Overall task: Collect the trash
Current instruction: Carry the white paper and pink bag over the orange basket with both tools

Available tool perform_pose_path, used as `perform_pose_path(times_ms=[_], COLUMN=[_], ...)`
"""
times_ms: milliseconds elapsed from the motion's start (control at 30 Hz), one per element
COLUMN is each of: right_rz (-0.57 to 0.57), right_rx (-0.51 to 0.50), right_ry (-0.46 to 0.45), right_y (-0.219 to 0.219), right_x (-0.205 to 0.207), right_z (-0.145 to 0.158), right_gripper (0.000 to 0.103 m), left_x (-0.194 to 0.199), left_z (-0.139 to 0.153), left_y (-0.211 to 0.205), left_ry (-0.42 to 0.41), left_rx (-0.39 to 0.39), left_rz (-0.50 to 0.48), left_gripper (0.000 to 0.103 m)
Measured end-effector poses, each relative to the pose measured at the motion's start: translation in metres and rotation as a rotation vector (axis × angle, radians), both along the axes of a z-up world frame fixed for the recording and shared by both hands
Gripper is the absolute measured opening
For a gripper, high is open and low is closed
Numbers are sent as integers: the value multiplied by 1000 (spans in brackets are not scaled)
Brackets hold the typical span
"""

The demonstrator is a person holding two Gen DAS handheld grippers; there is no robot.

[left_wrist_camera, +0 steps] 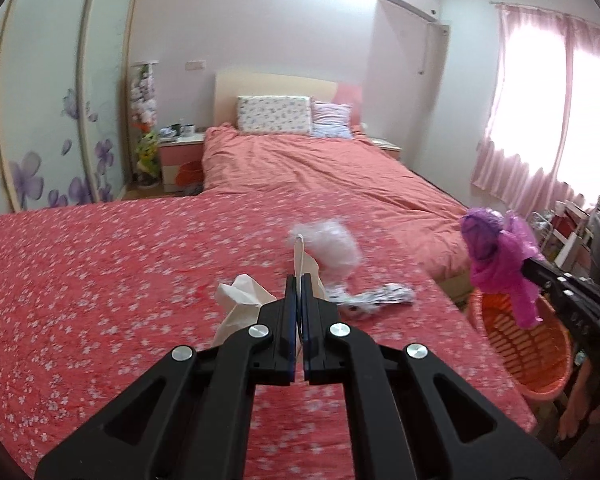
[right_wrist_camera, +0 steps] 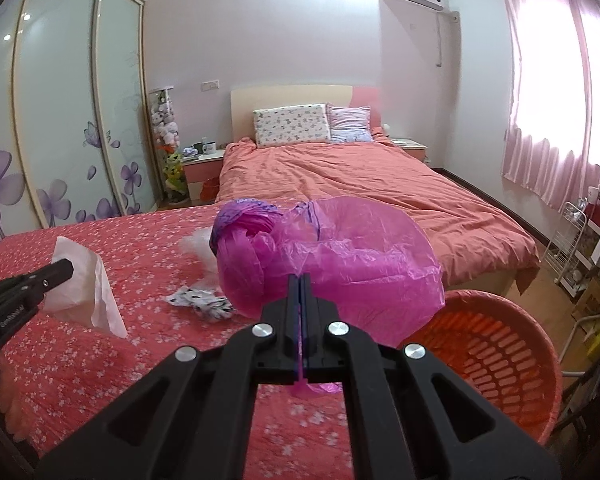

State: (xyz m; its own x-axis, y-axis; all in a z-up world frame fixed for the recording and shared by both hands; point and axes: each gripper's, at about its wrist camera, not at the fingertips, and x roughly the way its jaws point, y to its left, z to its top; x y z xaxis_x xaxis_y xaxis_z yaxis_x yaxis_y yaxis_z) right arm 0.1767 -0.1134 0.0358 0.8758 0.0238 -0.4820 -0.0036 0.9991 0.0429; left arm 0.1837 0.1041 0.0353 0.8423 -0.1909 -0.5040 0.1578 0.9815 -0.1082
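My left gripper (left_wrist_camera: 298, 280) is shut on a white paper bag (left_wrist_camera: 240, 300), held just above the red flowered cover (left_wrist_camera: 100, 280). The right wrist view shows the same gripper (right_wrist_camera: 66, 269) at the left with the paper bag (right_wrist_camera: 88, 292) hanging from it. My right gripper (right_wrist_camera: 301, 280) is shut on a pink plastic bag (right_wrist_camera: 340, 256). In the left wrist view that pink bag (left_wrist_camera: 500, 260) hangs over the orange basket (left_wrist_camera: 520, 344) beside the bed. A white crumpled plastic lump (left_wrist_camera: 332, 248) and a black-and-white wrapper (left_wrist_camera: 380, 298) lie on the cover.
The orange slotted basket (right_wrist_camera: 500, 360) stands on the floor at the cover's right edge. Behind is a bed with a salmon duvet (right_wrist_camera: 340, 176), a nightstand (right_wrist_camera: 202, 160) and sliding wardrobe doors (right_wrist_camera: 72, 120). A wire rack (right_wrist_camera: 572, 248) and clutter stand under the pink curtains. A person's bare foot (left_wrist_camera: 576, 412) shows near the basket.
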Motion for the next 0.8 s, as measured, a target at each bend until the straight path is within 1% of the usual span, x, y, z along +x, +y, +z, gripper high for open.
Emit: perform_pose_path(times_ms=[200,400,500,600,800], right_rz=[-52,-127,-183,-227,-316], right_rx=[14,21,28,32,45], right_ry=[-6,-5,-3,2,20], right_y=[-29,-69,-94,-116,-160], right_x=[-11,-24,-33,-41,-54], right_z=[-1,-3,-5,-9,-21], right_gripper=[2,2,2,2,2], left_x=[-4,-7,-9,-11,-9], left_z=[10,17,18,17,11], left_y=[-34,-89,-114,-148,-197], left_ry=[-13,-29,-31,-28,-10], left_rx=[-21,-47,-59,-71,-88], left_rz=[-81,-199,-253,-317,-401], left_gripper=[2,2,2,2,2])
